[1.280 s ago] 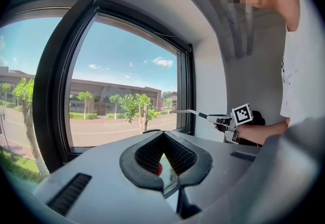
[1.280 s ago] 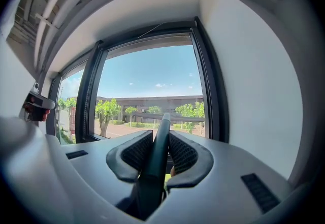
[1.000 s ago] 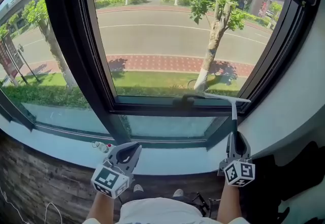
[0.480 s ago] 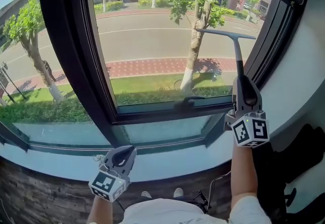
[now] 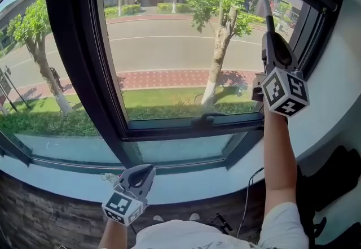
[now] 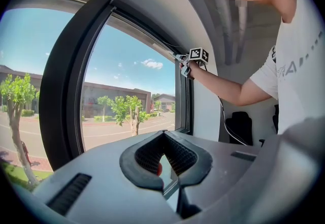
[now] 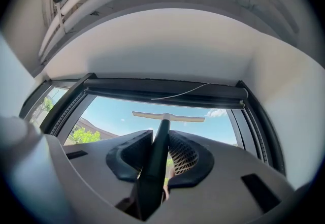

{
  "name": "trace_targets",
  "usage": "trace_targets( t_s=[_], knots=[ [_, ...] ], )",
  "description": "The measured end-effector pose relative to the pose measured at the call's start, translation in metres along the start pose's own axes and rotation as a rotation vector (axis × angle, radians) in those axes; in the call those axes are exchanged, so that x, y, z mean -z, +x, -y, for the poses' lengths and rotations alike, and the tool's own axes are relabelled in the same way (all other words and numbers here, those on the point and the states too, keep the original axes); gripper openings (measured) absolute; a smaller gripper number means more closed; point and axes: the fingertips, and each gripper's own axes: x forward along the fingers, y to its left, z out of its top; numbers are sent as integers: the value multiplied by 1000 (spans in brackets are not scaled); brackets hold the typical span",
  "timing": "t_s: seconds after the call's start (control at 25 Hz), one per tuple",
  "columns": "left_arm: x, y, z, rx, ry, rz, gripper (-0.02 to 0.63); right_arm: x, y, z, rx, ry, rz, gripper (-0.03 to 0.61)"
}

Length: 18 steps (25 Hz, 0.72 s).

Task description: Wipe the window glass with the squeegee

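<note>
In the head view my right gripper (image 5: 272, 36) is raised high at the right side of the window glass (image 5: 169, 56), shut on the dark handle of the squeegee (image 5: 268, 9). The squeegee's thin blade reaches left along the top of the pane. The right gripper view shows the handle clamped between the jaws of the right gripper (image 7: 160, 141) and the pale blade of the squeegee (image 7: 167, 116) lying level just below the black top frame. My left gripper (image 5: 145, 170) hangs low by the sill. In its own view the left gripper (image 6: 163, 139) is shut with nothing in it.
A thick black mullion (image 5: 73, 56) divides the window at left. A black window handle (image 5: 206, 117) sits on the lower frame. The pale sill (image 5: 186, 186) runs below, with a small clear object (image 5: 107, 177) on it. A white wall (image 5: 333, 101) closes the right side. A thin wire (image 7: 183, 92) crosses the top frame.
My right gripper has carried the squeegee from the bottom of the pane up to its top. The left gripper has stayed low by the sill.
</note>
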Motion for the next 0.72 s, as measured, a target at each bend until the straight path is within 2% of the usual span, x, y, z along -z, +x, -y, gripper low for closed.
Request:
trace_targets(
  t_s=[0.72],
  knots=[
    [-5, 1, -1, -21, -3, 4, 17, -21, 51, 8, 30, -34, 19, 100]
  ],
)
